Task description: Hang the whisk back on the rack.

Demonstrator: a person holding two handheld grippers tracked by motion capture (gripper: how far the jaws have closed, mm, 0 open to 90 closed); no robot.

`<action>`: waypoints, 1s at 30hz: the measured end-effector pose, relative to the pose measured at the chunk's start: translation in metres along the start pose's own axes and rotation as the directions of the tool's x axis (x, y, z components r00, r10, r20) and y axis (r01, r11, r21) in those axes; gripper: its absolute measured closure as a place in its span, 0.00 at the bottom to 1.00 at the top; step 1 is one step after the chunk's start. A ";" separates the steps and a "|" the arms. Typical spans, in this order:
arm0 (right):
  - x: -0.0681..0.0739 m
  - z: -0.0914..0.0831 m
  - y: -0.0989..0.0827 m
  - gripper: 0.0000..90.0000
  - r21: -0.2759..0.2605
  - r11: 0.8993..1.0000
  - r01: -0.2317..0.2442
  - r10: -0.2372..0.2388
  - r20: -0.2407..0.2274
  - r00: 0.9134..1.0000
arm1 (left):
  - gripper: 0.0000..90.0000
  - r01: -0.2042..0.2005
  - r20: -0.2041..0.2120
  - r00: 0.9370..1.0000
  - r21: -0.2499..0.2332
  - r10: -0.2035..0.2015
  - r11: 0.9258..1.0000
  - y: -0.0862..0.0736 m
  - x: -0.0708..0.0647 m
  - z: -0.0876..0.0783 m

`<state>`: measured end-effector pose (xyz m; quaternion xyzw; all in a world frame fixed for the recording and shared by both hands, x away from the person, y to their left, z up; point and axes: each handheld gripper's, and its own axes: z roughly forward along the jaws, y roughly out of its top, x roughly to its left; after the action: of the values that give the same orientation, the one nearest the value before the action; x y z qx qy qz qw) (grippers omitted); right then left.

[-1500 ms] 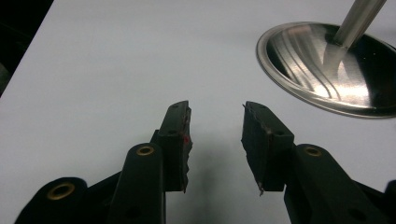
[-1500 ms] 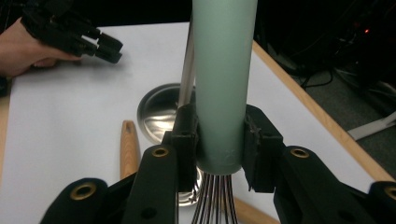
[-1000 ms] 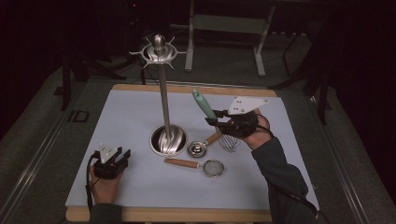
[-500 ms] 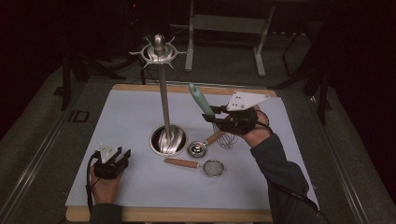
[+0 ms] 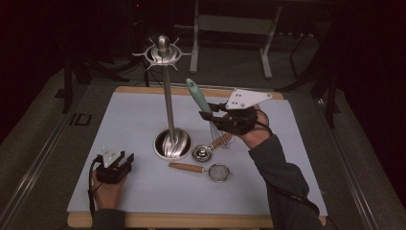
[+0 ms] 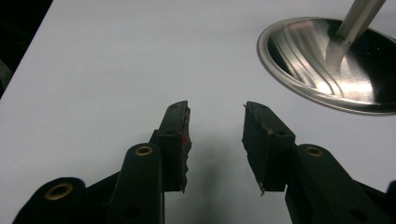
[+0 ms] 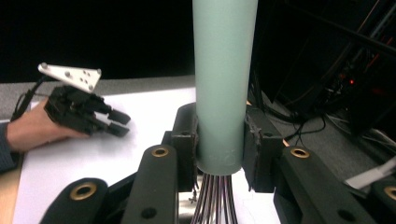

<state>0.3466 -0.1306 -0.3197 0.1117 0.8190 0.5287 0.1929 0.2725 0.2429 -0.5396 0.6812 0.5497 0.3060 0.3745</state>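
Observation:
A whisk with a pale green handle and wire loops hangs tilted above the mat, handle up and leaning left. My right gripper is shut on the lower end of that handle, with the wires hanging below the jaws. Just to its left stands a tall steel utensil stand with a hooked crown and a round base. My left gripper rests on the mat at front left, open with nothing between its jaws; the stand's base lies ahead to its right.
A small metal scoop with a wooden handle and a small strainer with a wooden handle lie on the pale mat in front of the stand. The mat covers a wooden board; dark floor and a metal frame lie beyond.
My right gripper has carried the whisk a little up and left, nearer the stand's pole. The left gripper has stayed where it was.

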 end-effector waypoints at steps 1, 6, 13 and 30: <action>0.001 0.001 0.001 0.77 -0.009 1.000 -0.002 0.002 0.002 1.000 | 0.68 0.000 0.000 1.000 0.000 0.000 1.000 0.000 0.000 0.000; 0.003 0.007 0.009 0.77 -0.029 1.000 -0.008 0.008 -0.003 1.000 | 0.68 0.000 0.001 1.000 0.000 0.000 1.000 0.000 0.000 0.000; 0.002 0.011 0.015 0.77 -0.066 0.998 -0.023 0.023 0.000 1.000 | 0.68 0.001 0.000 1.000 -0.001 -0.001 1.000 0.000 0.000 0.000; -0.002 0.029 0.025 0.77 -0.088 0.994 -0.058 0.056 -0.031 0.998 | 0.68 0.009 -0.001 1.000 -0.002 -0.009 1.000 0.000 0.001 0.000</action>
<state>0.3602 -0.0971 -0.3071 0.1188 0.7937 0.5716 0.1708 0.2725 0.2438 -0.5396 0.6779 0.5527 0.3052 0.3765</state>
